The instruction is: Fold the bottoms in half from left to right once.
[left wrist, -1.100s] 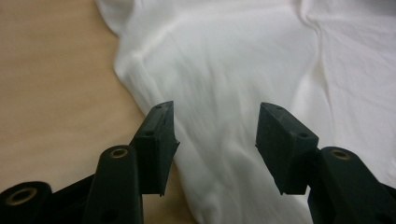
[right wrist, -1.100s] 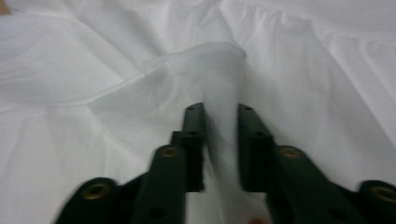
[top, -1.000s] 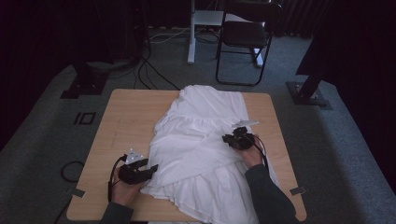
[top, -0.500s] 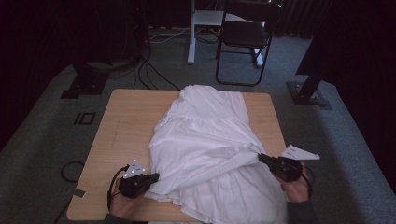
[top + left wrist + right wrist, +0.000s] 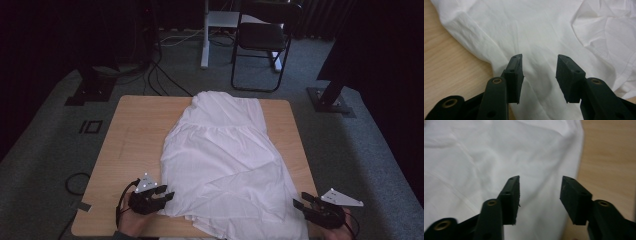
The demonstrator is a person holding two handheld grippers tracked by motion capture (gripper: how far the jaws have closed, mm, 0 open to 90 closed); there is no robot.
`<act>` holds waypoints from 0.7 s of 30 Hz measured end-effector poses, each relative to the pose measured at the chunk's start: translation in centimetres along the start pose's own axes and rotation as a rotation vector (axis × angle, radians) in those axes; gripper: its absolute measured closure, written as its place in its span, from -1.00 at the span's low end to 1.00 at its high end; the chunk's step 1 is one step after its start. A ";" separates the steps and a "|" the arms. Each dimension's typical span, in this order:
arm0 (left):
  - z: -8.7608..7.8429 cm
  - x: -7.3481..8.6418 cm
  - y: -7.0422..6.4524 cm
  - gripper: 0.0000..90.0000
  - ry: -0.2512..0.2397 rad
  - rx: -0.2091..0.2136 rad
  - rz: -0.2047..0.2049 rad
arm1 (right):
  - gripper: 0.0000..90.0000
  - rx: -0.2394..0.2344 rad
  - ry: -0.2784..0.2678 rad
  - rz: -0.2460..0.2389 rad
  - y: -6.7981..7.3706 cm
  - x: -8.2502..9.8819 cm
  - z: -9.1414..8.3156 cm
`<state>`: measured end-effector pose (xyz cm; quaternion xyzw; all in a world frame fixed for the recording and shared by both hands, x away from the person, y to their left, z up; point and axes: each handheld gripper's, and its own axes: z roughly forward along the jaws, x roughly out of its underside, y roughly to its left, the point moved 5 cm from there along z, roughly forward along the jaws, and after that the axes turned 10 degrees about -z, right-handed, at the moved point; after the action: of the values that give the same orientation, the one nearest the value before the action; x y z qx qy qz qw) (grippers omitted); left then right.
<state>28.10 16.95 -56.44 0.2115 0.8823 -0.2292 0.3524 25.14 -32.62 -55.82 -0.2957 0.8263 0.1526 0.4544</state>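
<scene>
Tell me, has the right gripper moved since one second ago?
Yes. The right gripper went from the dress middle toward the table's near right corner.

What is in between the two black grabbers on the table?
The white cloth lies spread between the left gripper and right gripper, seen in the high view.

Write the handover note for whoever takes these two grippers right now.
Left gripper: jaws apart, just been opening, at the near left hem of the white garment, cloth under the pads, not pinched.
Right gripper: jaws apart, just been opening, at the garment's near right edge, holding nothing.
Garment: spread lengthwise on the wooden table, narrow end far, wide end near and running over the near edge.
Done: both near corners pulled out and released.
Left: a diagonal fold across the lower right still needs flattening, probably before folding.
</scene>
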 end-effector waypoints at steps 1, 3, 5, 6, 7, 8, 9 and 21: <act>0.2 0.2 -0.1 0.24 0.006 0.001 -0.002 | 0.05 -0.012 0.002 -0.014 0.5 -0.6 0.6; 0.6 0.7 -0.1 0.23 0.022 0.004 -0.003 | 0.02 -0.058 0.013 -0.037 1.7 -1.5 2.3; 0.8 1.0 -0.2 0.22 0.033 0.006 -0.008 | -0.02 -0.110 0.037 -0.066 3.2 -2.0 4.2; 0.9 1.2 -0.2 0.21 0.036 0.009 -0.012 | -0.03 -0.126 0.058 -0.088 4.0 -2.0 5.1; 1.0 1.3 -0.1 0.21 0.043 0.009 -0.012 | -0.05 -0.135 0.079 -0.109 4.7 -2.0 6.1; 1.1 1.4 -0.1 0.22 0.045 0.010 -0.012 | -0.03 -0.139 0.132 -0.153 5.8 -1.8 7.7; 1.2 1.5 -0.2 0.22 0.050 0.010 -0.016 | -0.03 -0.139 0.132 -0.153 5.8 -1.8 7.7; 1.8 2.0 -0.8 0.94 0.103 0.018 0.036 | 1.00 -0.093 0.127 -0.168 4.6 -1.1 5.4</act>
<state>27.28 15.75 -58.79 0.2421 0.8933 -0.2193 0.3088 26.24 -25.83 -57.83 -0.3937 0.8177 0.1331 0.3982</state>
